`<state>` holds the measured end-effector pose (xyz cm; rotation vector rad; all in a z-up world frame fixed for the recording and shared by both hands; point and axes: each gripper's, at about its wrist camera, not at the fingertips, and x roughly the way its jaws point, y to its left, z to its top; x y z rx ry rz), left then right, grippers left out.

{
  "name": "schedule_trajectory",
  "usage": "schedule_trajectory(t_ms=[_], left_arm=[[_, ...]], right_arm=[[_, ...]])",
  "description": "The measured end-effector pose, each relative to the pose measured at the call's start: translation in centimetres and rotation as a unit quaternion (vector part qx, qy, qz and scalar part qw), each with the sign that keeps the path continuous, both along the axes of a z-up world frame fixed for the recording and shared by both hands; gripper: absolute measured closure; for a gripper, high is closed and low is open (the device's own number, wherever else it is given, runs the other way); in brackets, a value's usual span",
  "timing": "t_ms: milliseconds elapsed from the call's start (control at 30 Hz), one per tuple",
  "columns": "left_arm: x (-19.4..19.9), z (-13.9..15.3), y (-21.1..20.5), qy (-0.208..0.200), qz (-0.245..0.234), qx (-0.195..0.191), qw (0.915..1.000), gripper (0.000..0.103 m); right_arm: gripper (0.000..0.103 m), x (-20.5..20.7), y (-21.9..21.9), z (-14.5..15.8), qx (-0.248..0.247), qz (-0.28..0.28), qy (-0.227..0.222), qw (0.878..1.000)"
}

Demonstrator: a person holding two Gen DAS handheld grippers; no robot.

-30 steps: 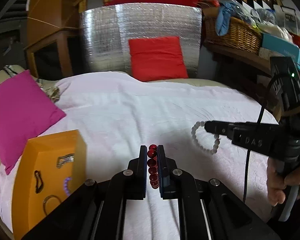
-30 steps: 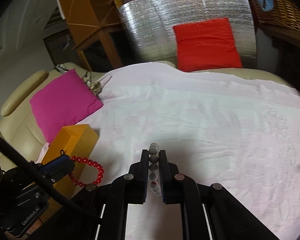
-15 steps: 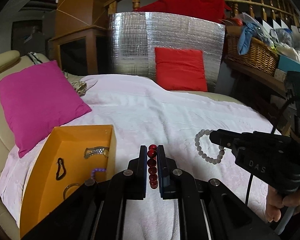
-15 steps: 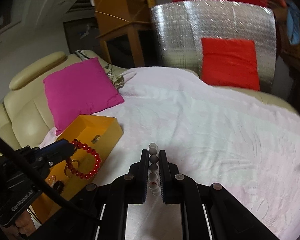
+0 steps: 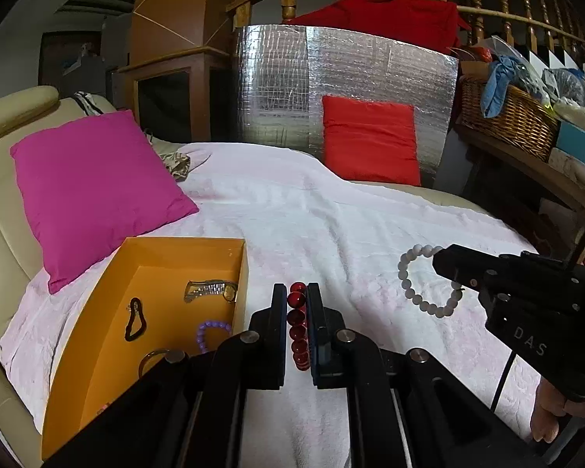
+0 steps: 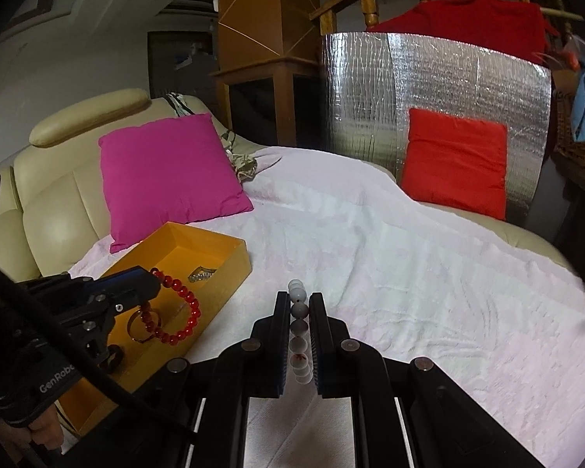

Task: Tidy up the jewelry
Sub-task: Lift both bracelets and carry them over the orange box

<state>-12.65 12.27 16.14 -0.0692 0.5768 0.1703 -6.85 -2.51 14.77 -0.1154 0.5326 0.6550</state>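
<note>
My left gripper (image 5: 295, 296) is shut on a red bead bracelet (image 5: 297, 325), held above the white cloth just right of the open orange box (image 5: 97, 331). In the right wrist view the red bracelet (image 6: 183, 312) hangs over the box (image 6: 230, 257). My right gripper (image 6: 298, 300) is shut on a white bead bracelet (image 6: 298, 327); in the left wrist view the white bracelet (image 5: 413, 284) hangs from it above the cloth. The box holds a metal watch (image 5: 210, 290), a purple bead bracelet (image 5: 210, 333), a dark loop (image 5: 135, 319) and a ring (image 5: 152, 358).
A magenta pillow (image 5: 93, 191) leans on the cream sofa behind the box. A red pillow (image 5: 370, 144) rests against a silver foil panel (image 5: 343, 89) at the back. A wicker basket (image 5: 507, 117) with clutter sits on a shelf at the right.
Both grippers have risen and tilted up, bracelets still held. The left gripper with the red bracelet moved toward the orange box, whose inside now shows fully.
</note>
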Motion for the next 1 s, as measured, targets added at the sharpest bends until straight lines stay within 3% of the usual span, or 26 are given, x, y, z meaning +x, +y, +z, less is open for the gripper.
schedule_trajectory(t_ms=[300, 533, 767, 900, 1000], left_arm=[[-0.9, 0.5, 1.1, -0.012, 0.016, -0.010, 0.9998, 0.093], [-3.4, 1.6, 3.3, -0.035, 0.057, -0.006, 0.9977, 0.093], [-8.0, 2.3, 6.9, -0.052, 0.122, 0.009, 0.9912, 0.093], [-10.5, 1.8, 8.8, -0.039, 0.149, 0.026, 0.9877, 0.093], [-11.6, 1.3, 9.9, -0.032, 0.152, 0.017, 0.9877, 0.093]], right_arm=[[0.092, -0.7, 0.7, 0.4, 0.003, 0.006, -0.006, 1.000], [0.092, -1.0, 1.5, 0.6, 0.019, 0.013, -0.004, 1.000], [0.092, -0.9, 2.5, 0.6, 0.065, 0.045, 0.034, 0.996], [0.092, -1.2, 4.0, 0.4, 0.090, 0.076, 0.067, 0.991], [0.092, -1.6, 5.5, 0.1, 0.102, 0.098, 0.095, 0.985]])
